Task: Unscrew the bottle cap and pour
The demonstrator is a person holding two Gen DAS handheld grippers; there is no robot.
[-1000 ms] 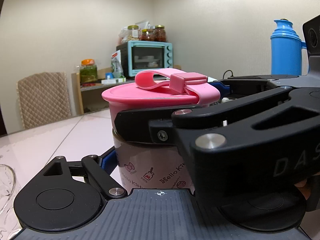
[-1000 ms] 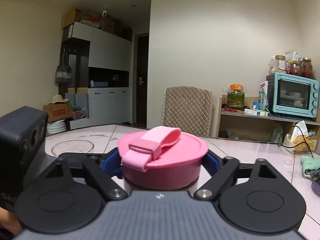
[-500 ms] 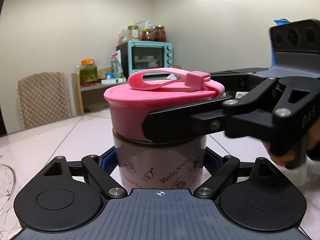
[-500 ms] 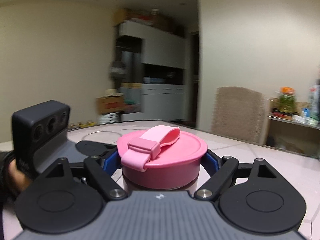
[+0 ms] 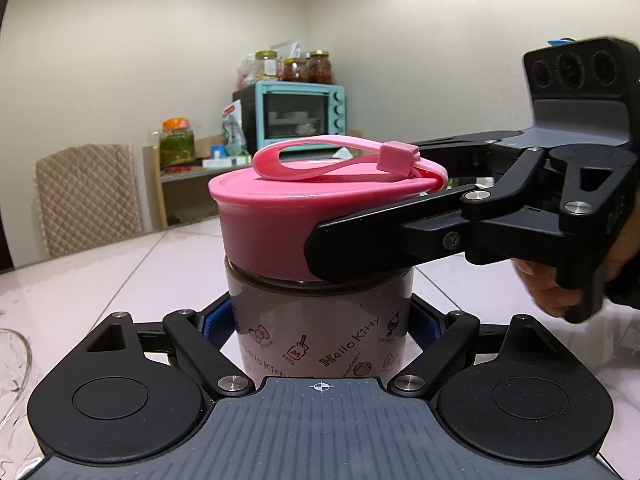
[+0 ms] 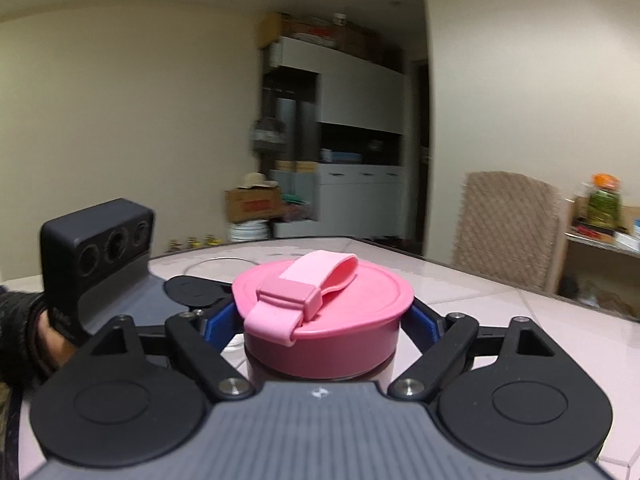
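A Hello Kitty bottle (image 5: 320, 332) with a wide pink cap (image 5: 272, 220) and a pink strap (image 5: 320, 156) stands upright on the table. My left gripper (image 5: 320, 320) is shut on the bottle's body, blue pads on both sides. My right gripper (image 6: 322, 320) is shut on the pink cap (image 6: 320, 340); in the left wrist view it reaches in from the right (image 5: 440, 232). The left gripper's body shows at the left of the right wrist view (image 6: 96, 248).
A glass bowl (image 5: 12, 368) sits at the left edge of the pale tiled table (image 5: 100, 288); its rim shows behind the cap (image 6: 216, 264). A quilted chair (image 5: 86, 196), a teal oven (image 5: 300, 114) and jars (image 5: 176, 140) stand behind.
My right gripper has swung round the bottle with the cap held, turning it; the strap's clasp has moved right in the left view. The left gripper and bottle body stayed still.
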